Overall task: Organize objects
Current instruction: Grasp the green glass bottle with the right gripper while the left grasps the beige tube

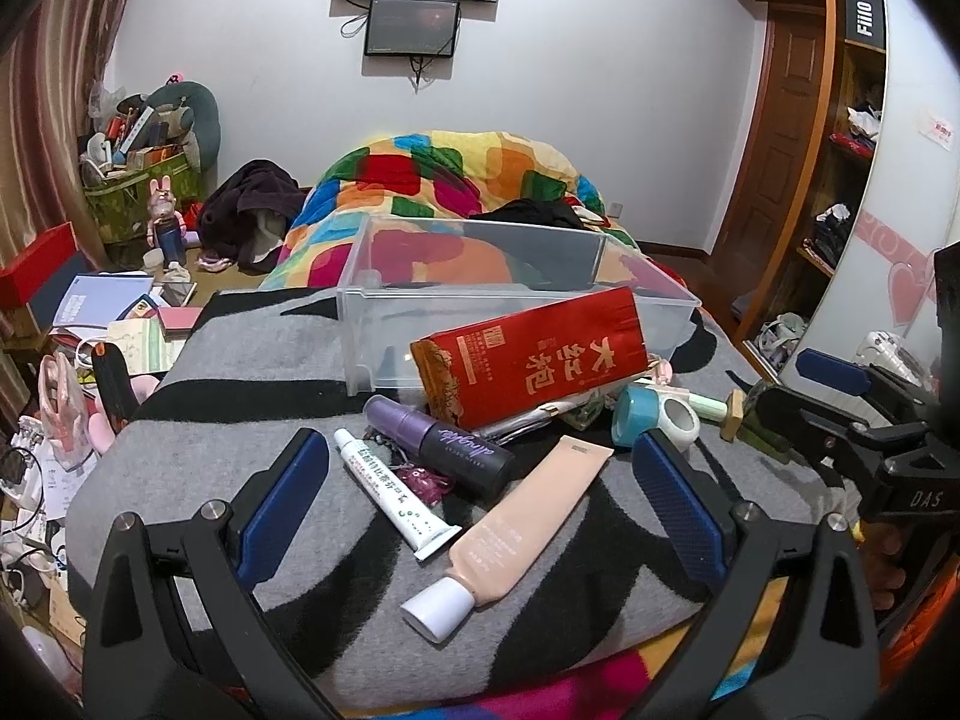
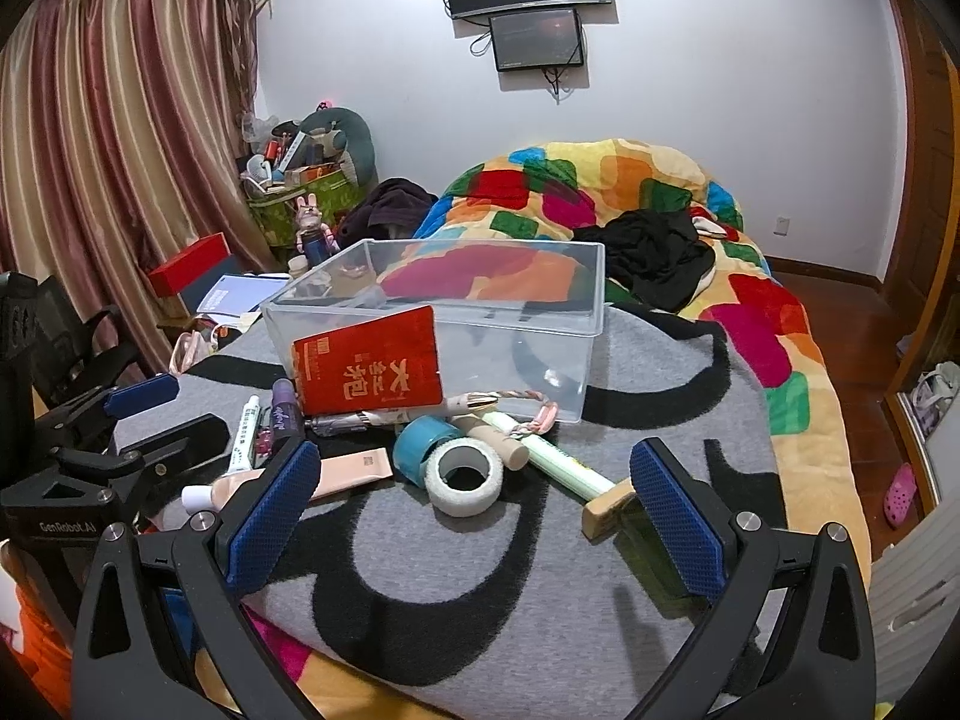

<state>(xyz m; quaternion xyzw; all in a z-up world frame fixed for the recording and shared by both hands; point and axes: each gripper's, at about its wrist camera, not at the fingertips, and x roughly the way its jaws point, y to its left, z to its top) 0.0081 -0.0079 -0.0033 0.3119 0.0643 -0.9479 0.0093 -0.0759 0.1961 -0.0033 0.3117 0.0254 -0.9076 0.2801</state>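
A clear plastic bin (image 1: 480, 294) (image 2: 456, 312) stands on a grey and black blanket (image 1: 312, 372) (image 2: 480, 588). A red packet (image 1: 534, 360) (image 2: 369, 369) leans on its front. In front lie a purple spray bottle (image 1: 444, 441) (image 2: 283, 411), a white tube (image 1: 393, 492) (image 2: 245, 441), a beige tube (image 1: 516, 525) (image 2: 348, 471), a blue tape roll (image 1: 636, 417) (image 2: 423, 441), a white tape roll (image 1: 678, 420) (image 2: 465, 477) and a pale green stick (image 2: 564, 468). My left gripper (image 1: 480, 492) is open over the tubes. My right gripper (image 2: 474, 492) is open around the white tape roll.
A multicoloured quilt (image 1: 444, 180) (image 2: 600, 192) with black clothes (image 2: 654, 252) lies behind the bin. Papers and boxes (image 1: 102, 300) crowd the left side. A wardrobe (image 1: 840, 120) stands at the right. The other gripper shows at the edge of each view (image 1: 840, 414) (image 2: 120, 420).
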